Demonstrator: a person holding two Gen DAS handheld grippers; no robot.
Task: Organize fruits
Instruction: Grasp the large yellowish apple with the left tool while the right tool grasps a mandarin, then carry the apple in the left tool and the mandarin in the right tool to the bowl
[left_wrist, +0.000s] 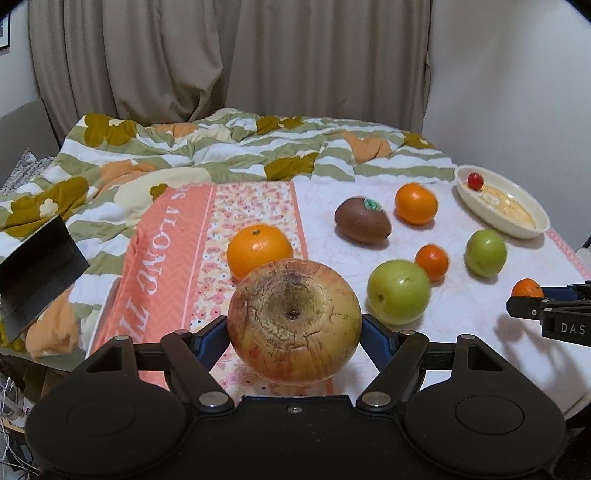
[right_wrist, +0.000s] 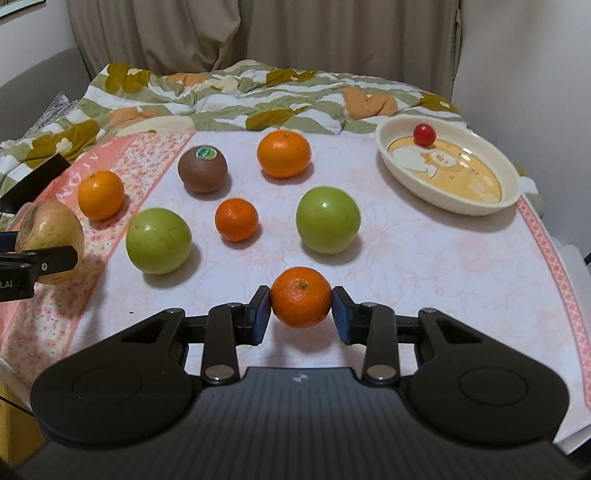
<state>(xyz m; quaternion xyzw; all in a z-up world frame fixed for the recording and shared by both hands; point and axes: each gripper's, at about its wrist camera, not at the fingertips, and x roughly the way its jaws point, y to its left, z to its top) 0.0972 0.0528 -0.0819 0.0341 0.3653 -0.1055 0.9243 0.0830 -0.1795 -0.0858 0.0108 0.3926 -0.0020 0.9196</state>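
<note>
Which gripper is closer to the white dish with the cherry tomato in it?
Right. The right gripper, holding a small mandarin, sits nearer the white dish; the left gripper, holding the apple, is farther away.

My right gripper (right_wrist: 301, 308), clamped on mandarin (right_wrist: 301, 297), has bare cloth (right_wrist: 424, 258) to its right, open lane up to cream dish (right_wrist: 513, 192); only cherry tomato (right_wrist: 423, 135) sits at dish's far end. Straight ahead, two green apples (right_wrist: 159, 240) (right_wrist: 328, 220) and small orange (right_wrist: 236, 219) block path, narrow gaps between. Kiwi (right_wrist: 202, 168) and two oranges (right_wrist: 283, 153) (right_wrist: 100, 194) crowd behind. My left gripper (left_wrist: 294, 332), gripping big apple (left_wrist: 294, 320), has orange (left_wrist: 259, 250) just ahead; pink strip (left_wrist: 173, 258) on left lies free
</note>
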